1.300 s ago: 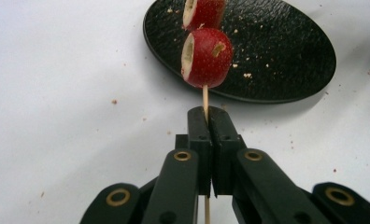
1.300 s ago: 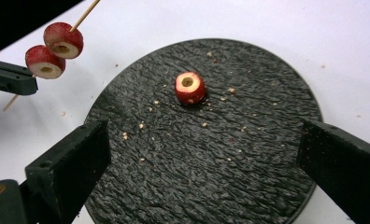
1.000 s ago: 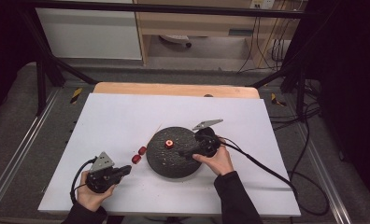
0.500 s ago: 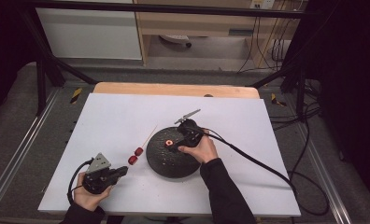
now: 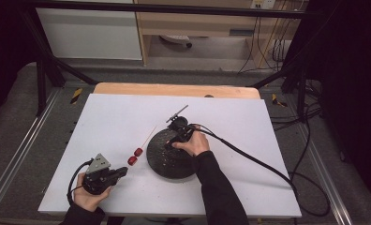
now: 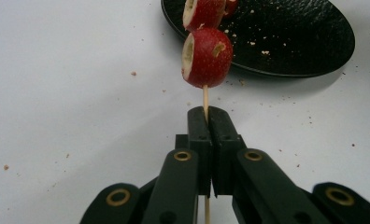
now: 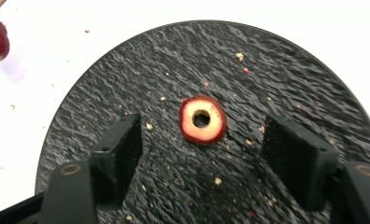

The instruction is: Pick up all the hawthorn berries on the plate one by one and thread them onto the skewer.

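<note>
In the right gripper view, the right claw (image 7: pixel 202 154) hangs over the black plate (image 7: pixel 286 70) with its jaws apart; they have just been closing. The cored red fruit (image 7: pixel 202 120) lies flat on the plate between them, a little past the tips toward twelve o'clock, and neither pad touches it. One jaw stands at its eight o'clock and the other at its four o'clock, each with bare plate showing between pad and fruit. The fruit is a small round piece with a dark red skin, a pale yellow cut face turned up and a clean round hole through its middle. Pale crumbs and a few red specks lie scattered on the rough, rippled plate around it.

In the high view the right claw (image 5: pixel 170 140) reaches over the upper half of the plate (image 5: pixel 162 164), which sits near the middle of the white tabletop (image 5: pixel 249 140).

The left claw (image 6: pixel 206 114) is pressed together on a thin wooden skewer (image 6: pixel 205 95), which runs from the tips toward twelve o'clock. Two more cored red fruits are threaded on it: the nearer one (image 6: pixel 207 57) just past the tips, the farther one (image 6: pixel 202 11) touching it and overlapping the plate's rim. In the high view the left claw (image 5: pixel 123 171) rests at the plate's eight o'clock.
</note>
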Action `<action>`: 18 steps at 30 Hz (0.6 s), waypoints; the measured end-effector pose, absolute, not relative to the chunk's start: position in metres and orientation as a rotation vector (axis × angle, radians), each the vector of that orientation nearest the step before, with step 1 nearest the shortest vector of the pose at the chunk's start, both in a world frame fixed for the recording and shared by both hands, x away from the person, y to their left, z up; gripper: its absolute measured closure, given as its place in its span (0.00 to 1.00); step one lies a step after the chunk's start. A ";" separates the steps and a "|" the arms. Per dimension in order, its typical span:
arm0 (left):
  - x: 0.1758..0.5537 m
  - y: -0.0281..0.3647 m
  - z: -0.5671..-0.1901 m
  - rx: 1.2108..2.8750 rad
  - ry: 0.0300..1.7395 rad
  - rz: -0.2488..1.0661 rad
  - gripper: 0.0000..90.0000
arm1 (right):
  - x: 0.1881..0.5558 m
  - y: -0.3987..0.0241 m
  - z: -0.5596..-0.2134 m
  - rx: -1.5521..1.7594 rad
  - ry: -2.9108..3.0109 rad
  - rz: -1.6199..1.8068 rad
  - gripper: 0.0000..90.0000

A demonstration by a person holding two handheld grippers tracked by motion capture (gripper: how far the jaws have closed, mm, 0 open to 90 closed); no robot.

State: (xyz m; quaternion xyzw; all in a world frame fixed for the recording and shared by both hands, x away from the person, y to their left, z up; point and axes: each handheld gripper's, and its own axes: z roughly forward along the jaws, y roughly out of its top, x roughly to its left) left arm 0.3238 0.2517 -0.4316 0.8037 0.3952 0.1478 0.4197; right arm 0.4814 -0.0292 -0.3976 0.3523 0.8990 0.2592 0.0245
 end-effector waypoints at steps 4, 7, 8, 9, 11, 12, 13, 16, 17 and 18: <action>0.324 0.252 -0.432 2.012 0.992 0.370 0.98 | 0.488 -0.027 -0.402 1.112 2.797 0.793 0.43; 0.324 0.252 -0.431 2.012 0.990 0.372 0.98 | 0.492 -0.026 -0.405 1.129 2.802 0.774 0.48; 0.324 0.252 -0.432 2.013 0.991 0.371 0.98 | 0.493 -0.026 -0.406 1.130 2.799 0.769 0.50; 0.324 0.252 -0.432 2.014 0.992 0.371 0.98 | 0.494 -0.025 -0.407 1.133 2.803 0.775 0.51; 0.324 0.252 -0.432 2.013 0.992 0.372 0.98 | 0.495 -0.024 -0.407 1.138 2.806 0.775 0.54; 0.324 0.252 -0.432 2.013 0.991 0.372 0.98 | 0.495 -0.024 -0.407 1.147 2.810 0.778 0.55; 0.324 0.252 -0.432 2.014 0.990 0.371 0.98 | 0.496 -0.023 -0.408 1.148 2.811 0.774 0.57; 0.324 0.252 -0.432 2.014 0.990 0.371 0.98 | 0.497 -0.023 -0.408 1.163 2.822 0.772 0.60; 0.324 0.252 -0.432 2.013 0.990 0.371 0.98 | 0.498 -0.023 -0.409 1.158 2.824 0.772 0.61; 0.324 0.252 -0.432 2.013 0.990 0.371 0.98 | 0.498 -0.022 -0.409 1.171 2.828 0.776 0.62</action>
